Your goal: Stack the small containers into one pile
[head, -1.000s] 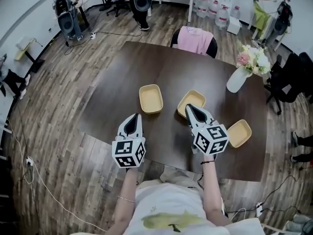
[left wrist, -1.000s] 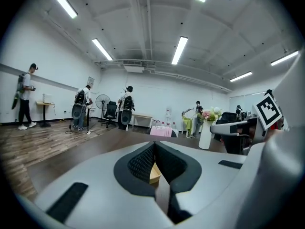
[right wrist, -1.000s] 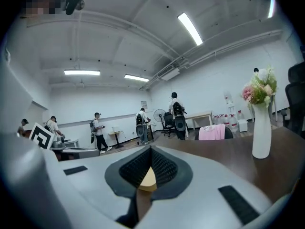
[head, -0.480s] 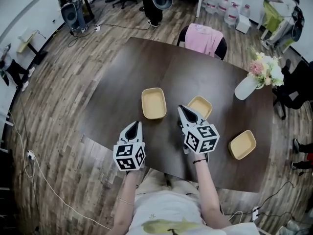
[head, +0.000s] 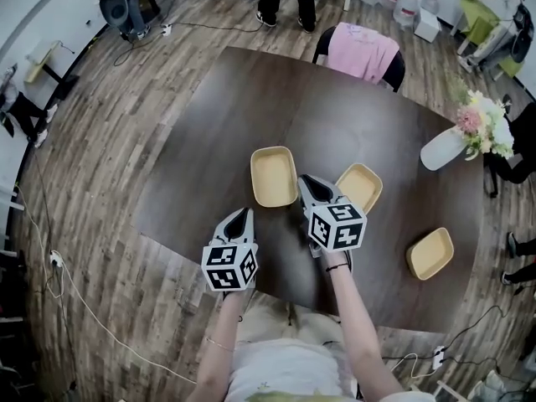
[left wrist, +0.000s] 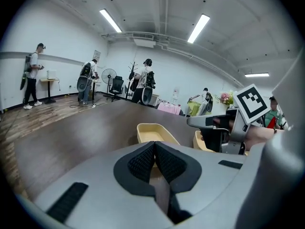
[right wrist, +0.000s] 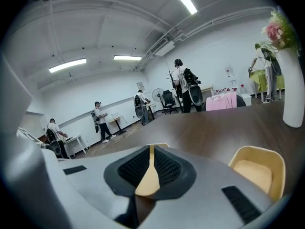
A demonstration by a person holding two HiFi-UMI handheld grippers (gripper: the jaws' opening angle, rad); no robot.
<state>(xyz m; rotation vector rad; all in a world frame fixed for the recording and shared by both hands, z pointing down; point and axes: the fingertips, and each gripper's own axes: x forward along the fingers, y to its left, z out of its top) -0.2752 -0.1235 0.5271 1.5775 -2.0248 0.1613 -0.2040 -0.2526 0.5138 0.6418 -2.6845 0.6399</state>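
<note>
Three shallow yellow containers lie apart on the dark table: a left container point(head: 274, 176), a middle container point(head: 360, 187) and a right container point(head: 430, 252). My right gripper point(head: 303, 179) is shut, its tip between the left and middle containers, close to the left one's right rim. In the right gripper view the gripper point(right wrist: 151, 149) shows yellow through the slit of its jaws, and the middle container point(right wrist: 257, 171) lies to the right. My left gripper point(head: 242, 213) is shut and empty, just short of the left container point(left wrist: 155, 132), with its pads point(left wrist: 143, 162) together.
A white vase with flowers point(head: 452, 145) stands at the table's right side. A chair with a pink cloth point(head: 362, 53) is at the far edge. The table's near edge point(head: 276, 283) runs under my grippers. People stand at the back of the room.
My right gripper has moved left, from over the middle container into the gap beside the left one. The left gripper has held its place near the front edge.
</note>
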